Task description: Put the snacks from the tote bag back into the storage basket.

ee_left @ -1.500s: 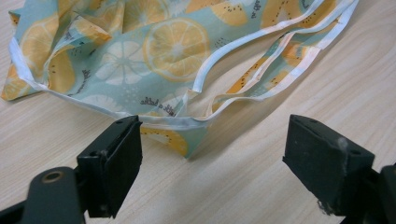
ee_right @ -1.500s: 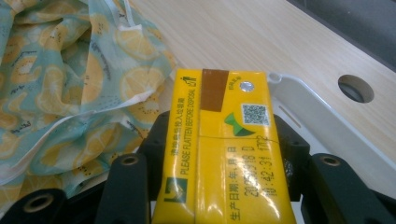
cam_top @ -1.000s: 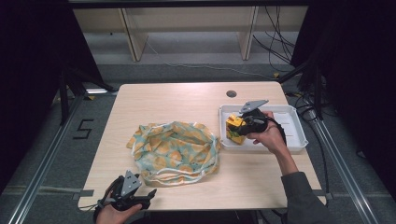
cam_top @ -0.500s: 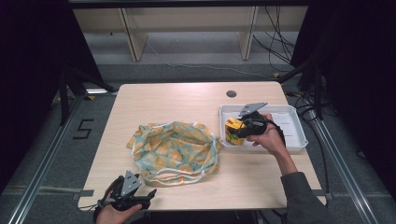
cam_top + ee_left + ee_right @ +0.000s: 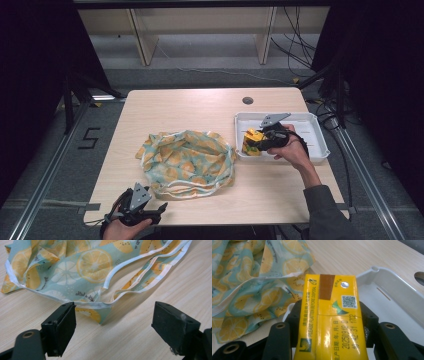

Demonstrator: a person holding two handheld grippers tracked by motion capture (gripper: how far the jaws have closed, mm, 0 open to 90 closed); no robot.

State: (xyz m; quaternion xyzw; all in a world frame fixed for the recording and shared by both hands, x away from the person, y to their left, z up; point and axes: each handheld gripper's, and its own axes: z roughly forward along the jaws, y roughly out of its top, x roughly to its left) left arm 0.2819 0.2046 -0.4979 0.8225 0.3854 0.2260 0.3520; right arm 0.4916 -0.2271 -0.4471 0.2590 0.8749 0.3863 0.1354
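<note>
Your right gripper (image 5: 324,340) has its jaws about half closed, clamped on the two sides of the yellow carton (image 5: 332,317), which stands at the left end of the white tray (image 5: 317,131), just beside the bag (image 5: 187,162). The carton's faces look smooth, so squeeze unevenly and it can twist or slide out; squeeze harder and you may dent it. As you carry it over, its bottom edge can catch the tray rim and tip the tray. The bag lies slack on the table (image 5: 200,107) with its mouth barely open, so the carton may push the cloth along instead of going in. Your left gripper (image 5: 112,325) rests wide open at the near hem, holding nothing; unless it pins or lifts that hem, the bag can bunch up.
</note>
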